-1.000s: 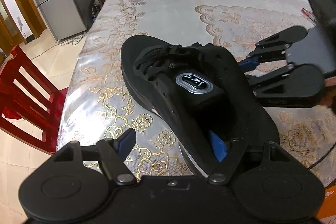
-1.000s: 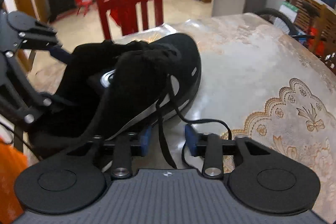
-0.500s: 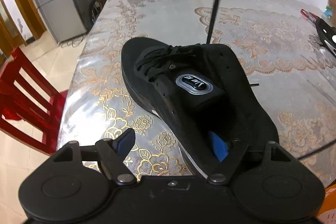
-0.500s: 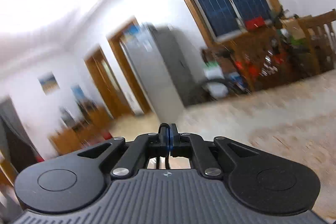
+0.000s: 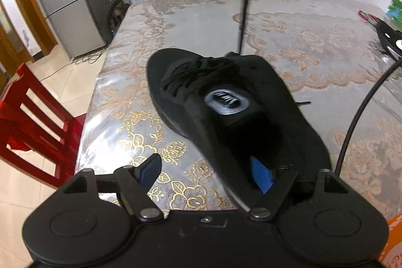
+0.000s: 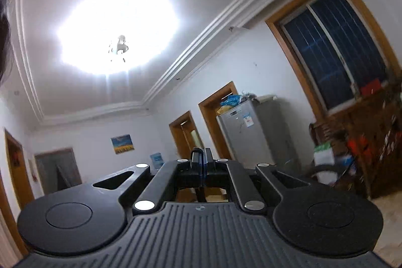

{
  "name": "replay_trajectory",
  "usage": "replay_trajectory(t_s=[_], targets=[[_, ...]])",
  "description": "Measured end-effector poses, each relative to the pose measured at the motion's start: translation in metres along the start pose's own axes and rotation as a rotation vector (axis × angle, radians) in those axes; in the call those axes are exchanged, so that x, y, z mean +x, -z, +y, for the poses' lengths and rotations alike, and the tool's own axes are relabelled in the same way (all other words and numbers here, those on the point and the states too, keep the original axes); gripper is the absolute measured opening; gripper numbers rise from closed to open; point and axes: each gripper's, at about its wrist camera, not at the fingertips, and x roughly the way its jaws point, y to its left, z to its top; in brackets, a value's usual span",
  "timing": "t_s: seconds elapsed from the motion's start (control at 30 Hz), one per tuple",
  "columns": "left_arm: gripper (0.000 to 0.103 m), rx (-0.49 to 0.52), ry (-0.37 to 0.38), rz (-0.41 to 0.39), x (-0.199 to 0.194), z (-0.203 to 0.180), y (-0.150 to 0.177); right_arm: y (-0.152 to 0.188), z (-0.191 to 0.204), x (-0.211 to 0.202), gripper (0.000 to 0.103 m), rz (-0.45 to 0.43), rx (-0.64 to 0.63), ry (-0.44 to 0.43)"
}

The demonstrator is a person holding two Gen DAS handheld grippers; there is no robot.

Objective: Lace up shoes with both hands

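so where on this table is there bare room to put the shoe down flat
Bare cloth lies beyond the shoe's toe, up to the table's far edge, and left of the shoe toward the red chair. The right side is crowded: the taut lace, a black cable and clutter at the right edge.

My right view stares into the ceiling lamp (image 6: 120, 47) — blown-out glare; fisheye bends edges, and the shoe (image 5: 226, 102) below blurs slightly.

A black shoe (image 5: 226, 102) lies on a beige tablecloth (image 5: 191, 24) patterned with gold flowers.
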Motion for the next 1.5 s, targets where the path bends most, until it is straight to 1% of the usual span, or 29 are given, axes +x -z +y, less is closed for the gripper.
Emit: replay_trajectory(t_s=[0.07,0.13,0.2,0.23,0.3,0.33,0.37,0.43,0.5,0.57,0.6,0.63,0.7,0.73,0.77,0.8,0.87,1.03,1.1,1.17,1.2,1.23,1.27,1.3,1.33,1.4,1.43,1.47,1.5], targets=[[0.077,-0.013,0.01,0.001,0.001,0.001,-0.001,0.002,-0.001,-0.006,0.002,0.029,-0.043,0.021],[0.078,-0.006,-0.005,-0.005,0.001,0.0,-0.002,0.012,-0.005,-0.012,0.002,0.072,-0.109,0.044],[0.078,0.001,-0.017,-0.01,0.001,0.0,-0.003,0.023,-0.01,-0.02,0.002,0.164,-0.18,0.073],[0.078,-0.001,-0.029,-0.02,0.001,0.0,-0.003,0.029,-0.014,-0.025,0.002,0.235,-0.203,0.088],[0.078,-0.005,-0.053,-0.034,0.0,0.001,-0.005,0.048,-0.024,-0.028,0.003,0.41,-0.219,0.109],[0.078,-0.008,-0.08,-0.042,0.0,0.002,-0.006,0.065,-0.031,-0.032,0.005,0.535,-0.206,0.111],[0.078,-0.01,-0.109,-0.048,0.001,0.003,-0.007,0.086,-0.037,-0.036,0.005,0.685,-0.197,0.103],[0.078,-0.013,-0.187,-0.059,0.001,0.007,-0.01,0.128,-0.04,-0.045,0.005,0.932,-0.246,0.087],[0.078,-0.016,-0.255,-0.057,0.003,0.014,-0.012,0.168,-0.037,-0.055,0.006,1.108,-0.351,0.06],[0.078,-0.022,-0.264,-0.049,0.004,0.021,-0.014,0.195,-0.037,-0.061,0.018,1.249,-0.421,0.002],[0.078,-0.03,-0.259,-0.047,0.003,0.025,-0.014,0.202,-0.039,-0.063,0.02,1.286,-0.449,-0.026],[0.078,-0.037,-0.249,-0.046,0.003,0.028,-0.013,0.205,-0.041,-0.064,0.021,1.307,-0.478,-0.05],[0.078,-0.045,-0.243,-0.051,0.002,0.03,-0.012,0.197,-0.054,-0.055,0.032,1.264,-0.521,-0.06],[0.078,-0.044,-0.247,-0.053,0.002,0.029,-0.011,0.193,-0.062,-0.048,0.04,1.241,-0.536,-0.06],[0.077,-0.04,-0.252,-0.055,0.001,0.027,-0.011,0.193,-0.072,-0.039,0.041,1.228,-0.547,-0.059],[0.077,-0.035,-0.255,-0.058,0.0,0.026,-0.011,0.195,-0.081,-0.029,0.041,1.227,-0.553,-0.059],[0.077,-0.028,-0.259,-0.068,-0.004,0.023,-0.009,0.21,-0.097,-0.006,0.038,1.271,-0.544,-0.053],[0.077,-0.052,-0.254,-0.081,-0.015,0.021,-0.005,0.237,-0.102,0.017,0.037,1.348,-0.435,-0.006],[0.077,-0.061,-0.253,-0.082,-0.019,0.02,-0.003,0.248,-0.105,0.026,0.034,1.377,-0.39,0.013],[0.077,-0.062,-0.257,-0.084,-0.02,0.019,-0.003,0.259,-0.107,0.035,0.03,1.407,-0.346,0.032],[0.077,-0.063,-0.259,-0.086,-0.021,0.019,-0.003,0.264,-0.108,0.04,0.03,1.421,-0.323,0.042],[0.077,-0.066,-0.259,-0.085,-0.021,0.019,-0.003,0.268,-0.108,0.043,0.029,1.446,-0.263,0.025],[0.077,-0.072,-0.257,-0.085,-0.021,0.019,-0.004,0.268,-0.107,0.043,0.029,1.482,-0.132,-0.049],[0.077,-0.079,-0.255,-0.085,-0.021,0.02,-0.004,0.267,-0.104,0.041,0.028,1.491,-0.02,-0.128],[0.077,-0.091,-0.25,-0.082,-0.02,0.021,-0.004,0.264,-0.099,0.039,0.027,1.467,-0.011,-0.184],[0.077,-0.118,-0.241,-0.077,-0.019,0.024,-0.005,0.252,-0.085,0.034,0.028,1.364,-0.188,-0.271],[0.077,-0.13,-0.237,-0.074,-0.019,0.025,-0.005,0.249,-0.078,0.031,0.031,1.321,-0.316,-0.321],[0.077,-0.14,-0.237,-0.073,-0.018,0.026,-0.006,0.249,-0.072,0.027,0.034,1.293,-0.52,-0.384],[0.077,-0.15,-0.237,-0.072,-0.018,0.026,-0.006,0.252,-0.066,0.024,0.034,1.272,-0.714,-0.455]])
